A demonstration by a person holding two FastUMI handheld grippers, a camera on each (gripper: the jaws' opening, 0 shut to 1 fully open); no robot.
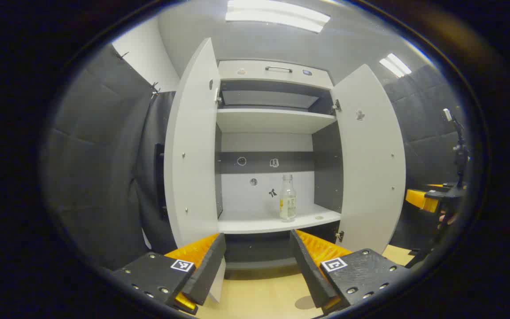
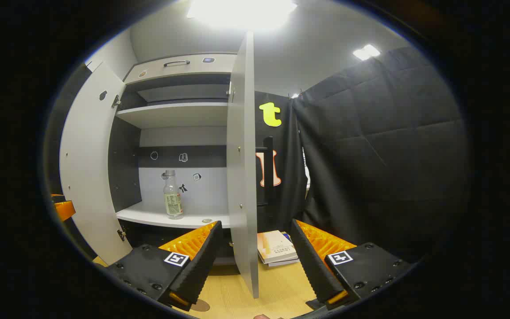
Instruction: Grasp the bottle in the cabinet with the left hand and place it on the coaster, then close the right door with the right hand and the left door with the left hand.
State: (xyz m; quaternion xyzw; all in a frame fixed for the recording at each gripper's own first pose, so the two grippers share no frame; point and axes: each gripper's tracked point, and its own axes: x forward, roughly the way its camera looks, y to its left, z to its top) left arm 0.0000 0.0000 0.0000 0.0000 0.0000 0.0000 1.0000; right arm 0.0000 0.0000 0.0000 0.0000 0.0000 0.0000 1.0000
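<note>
A clear bottle (image 1: 287, 198) with a pale label stands upright on the lower shelf of the white cabinet (image 1: 272, 120), right of centre. Both doors hang open, the left door (image 1: 191, 168) and the right door (image 1: 372, 168). My left gripper (image 1: 257, 239) is open, short of the shelf and below it, with nothing between its fingers. A round dark coaster (image 1: 304, 302) lies on the wooden table near its right finger. In the right gripper view my right gripper (image 2: 256, 226) is open and straddles the edge of the right door (image 2: 239, 177) without touching it. The bottle (image 2: 173, 195) and coaster (image 2: 199, 305) lie to its left.
A stack of books (image 2: 277, 249) lies on the table beside the cabinet, behind the right door. Black padded cloth walls close in both sides. A small round disc (image 1: 319, 217) sits on the shelf right of the bottle. The other gripper (image 1: 432, 199) is off at the right edge.
</note>
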